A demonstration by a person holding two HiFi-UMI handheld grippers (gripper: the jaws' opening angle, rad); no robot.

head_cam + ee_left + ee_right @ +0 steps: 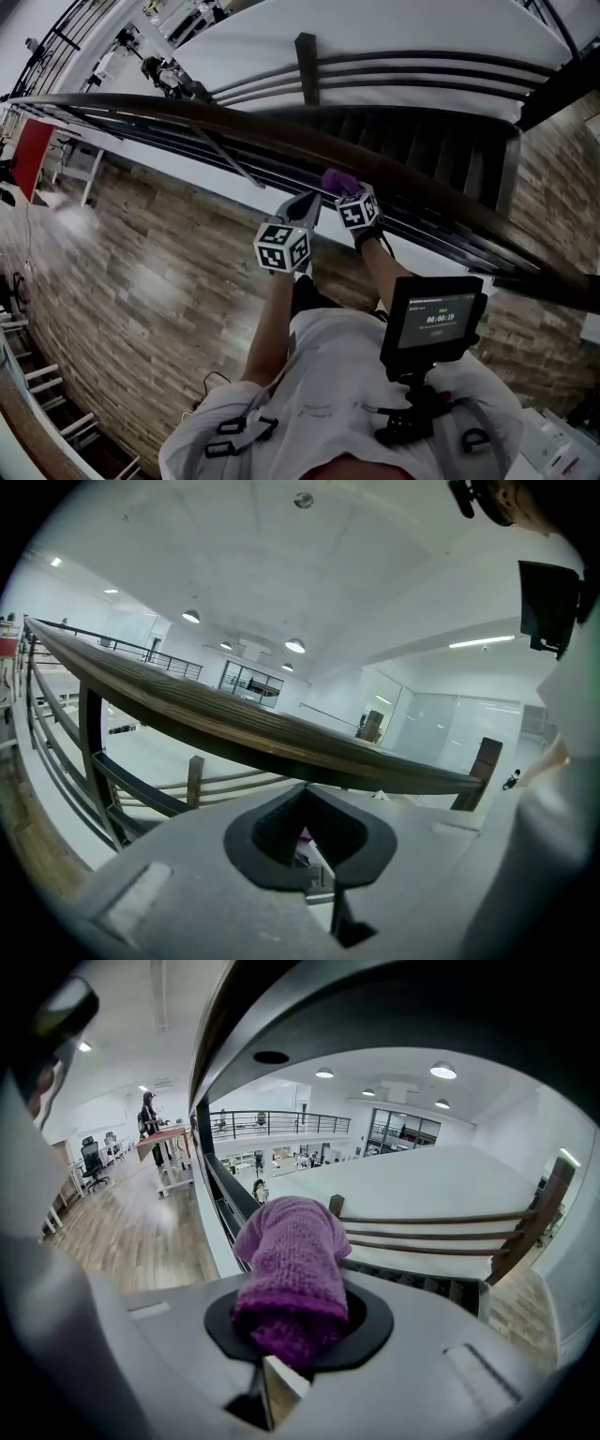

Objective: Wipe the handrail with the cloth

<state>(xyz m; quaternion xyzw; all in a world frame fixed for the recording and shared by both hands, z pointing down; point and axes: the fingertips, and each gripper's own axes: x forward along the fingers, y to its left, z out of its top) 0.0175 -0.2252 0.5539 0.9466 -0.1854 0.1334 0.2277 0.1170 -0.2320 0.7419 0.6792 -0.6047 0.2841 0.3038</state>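
- We are pinching the cloth point(291, 1260) in the right gripper point(286, 1340). The jaws are clamping its lower end, so a thick purple wad is sticking out past the tips to serve as the wiping face.
- We are holding that wad up at the near edge of the rail point(281, 131), going by the head view. We cannot tell whether it is actually pressing on the rail.
- We are carrying the left gripper point(309, 204) just beside the right one, jaws together with nothing between them, pointing at the rail from below. It is probably idling clear of the cloth, since the wiping is asking for one tool only.
- We are standing square to the rail, so we are judging a sideways sweep along its length to be the likely next move.
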